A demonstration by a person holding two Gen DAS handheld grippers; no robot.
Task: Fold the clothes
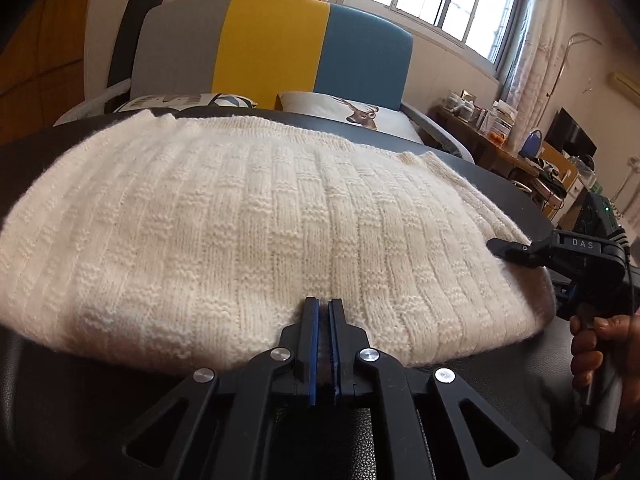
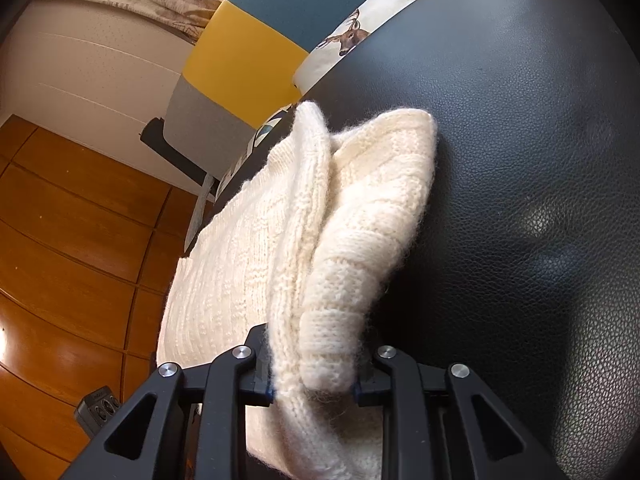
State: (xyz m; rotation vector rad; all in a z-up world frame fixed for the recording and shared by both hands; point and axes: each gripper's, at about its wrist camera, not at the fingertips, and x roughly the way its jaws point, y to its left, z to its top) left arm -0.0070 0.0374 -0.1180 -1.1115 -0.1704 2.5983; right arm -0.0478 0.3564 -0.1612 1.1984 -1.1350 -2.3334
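Cream wool fills my left wrist view: a chunky cream knitted sweater (image 1: 256, 232) with a ribbed basket-weave pattern lies spread flat across the black leather-textured tabletop (image 1: 72, 392), reaching almost from the left edge to the right edge. My left gripper (image 1: 322, 304) sits at the near edge of the knit, blue-padded jaws drawn nearly together with only a thin slit between them; I cannot tell whether any wool is pinched in there. From this side I also see my right gripper (image 1: 498, 249) coming in at the right edge of the sweater, tip touching the knit, with a hand (image 1: 600, 344) wrapped round its handle.

Switching to the right wrist view, I get what the left one hides: the sweater's (image 2: 248, 264) side edge is folded over into a thick doubled roll, and that roll runs straight between the jaws of the right gripper (image 2: 314, 390), which stand fairly wide and clamp the bundle from both sides. Bare tabletop (image 2: 520, 160) stretches off beyond the fold. The knit looks fuzzy at its edges, layers stacked unevenly, one rounded corner poking up toward the far edge. Behind, a grey, yellow and blue panelled headboard (image 2: 256, 44) shows in both views.
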